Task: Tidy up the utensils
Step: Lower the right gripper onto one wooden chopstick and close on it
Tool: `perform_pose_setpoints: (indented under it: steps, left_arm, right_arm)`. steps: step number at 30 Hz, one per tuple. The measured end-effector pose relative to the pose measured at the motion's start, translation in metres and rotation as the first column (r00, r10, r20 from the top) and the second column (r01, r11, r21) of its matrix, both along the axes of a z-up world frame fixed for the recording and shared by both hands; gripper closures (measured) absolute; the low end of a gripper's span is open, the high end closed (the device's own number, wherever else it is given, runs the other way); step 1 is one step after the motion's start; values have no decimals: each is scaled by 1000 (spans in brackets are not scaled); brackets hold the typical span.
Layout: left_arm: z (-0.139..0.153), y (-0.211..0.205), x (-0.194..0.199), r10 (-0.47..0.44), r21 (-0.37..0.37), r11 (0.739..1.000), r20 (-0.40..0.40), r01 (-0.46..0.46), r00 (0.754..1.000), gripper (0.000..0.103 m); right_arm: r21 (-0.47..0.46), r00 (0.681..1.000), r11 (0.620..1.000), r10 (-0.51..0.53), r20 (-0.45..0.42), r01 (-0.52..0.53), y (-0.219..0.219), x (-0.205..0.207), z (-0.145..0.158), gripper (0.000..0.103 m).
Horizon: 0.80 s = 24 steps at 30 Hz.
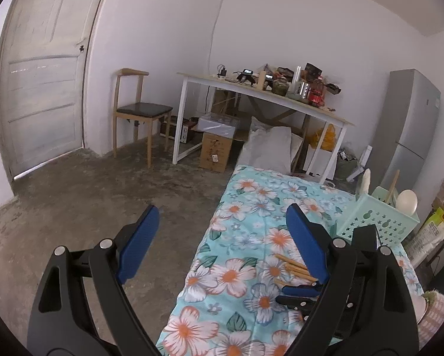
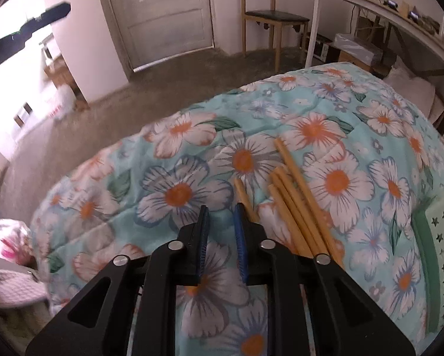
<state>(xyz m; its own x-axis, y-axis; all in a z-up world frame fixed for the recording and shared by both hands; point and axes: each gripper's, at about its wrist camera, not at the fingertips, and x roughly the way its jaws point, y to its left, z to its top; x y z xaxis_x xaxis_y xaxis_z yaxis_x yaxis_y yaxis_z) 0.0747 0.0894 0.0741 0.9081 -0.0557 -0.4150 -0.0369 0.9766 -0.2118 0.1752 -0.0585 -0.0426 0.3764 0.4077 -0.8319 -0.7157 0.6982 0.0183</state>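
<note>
Floral cloth (image 2: 334, 136), chopsticks (image 2: 293, 195) beside right claw (image 2: 221, 211), basket (image 1: 379, 219) nearby

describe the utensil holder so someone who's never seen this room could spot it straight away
Find the floral blue cloth spread over the work surface in front of the silver fridge. At its far right corner stands a mint green plastic basket. It is the only boxy container there, its walls punched with small stars, with a pale spoon poking out of the top.
</note>
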Motion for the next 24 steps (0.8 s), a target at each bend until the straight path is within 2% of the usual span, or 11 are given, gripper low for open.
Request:
perform_pose_setpoints:
  steps: [3, 9, 13, 17, 21, 24]
  left_arm:
    - [-2, 2, 5, 1, -3, 1000, -20, -1, 1000, 20]
    - [0, 0, 8, -2, -15, 1000, -22, 2, 1000, 20]
    - [-6, -8, 13, -25, -44, 999, -54, 22, 998, 20]
    - [-14, -17, 19, -51, -92, 995, -89, 43, 995, 20]
    - [-15, -29, 21, -78, -108, 992, -100, 67, 992, 20]
    - [-16, -37, 20, -95, -123, 989, -103, 82, 990, 20]
  right_arm:
    - [28, 999, 999, -21, 30, 20, -5, -9, 10, 101]
    - [179, 984, 973, -159, 78, 143, -54, -22, 55, 101]
    - [316, 957, 922, -270, 109, 225, -99, -30, 95, 102]
    - [401, 928, 878, -342, 146, 260, -136, -41, 128, 102]
    - [493, 905, 829, -390, 171, 264, -174, -53, 162, 103]
    - [572, 898, 785, -401, 178, 237, -203, -57, 189, 103]
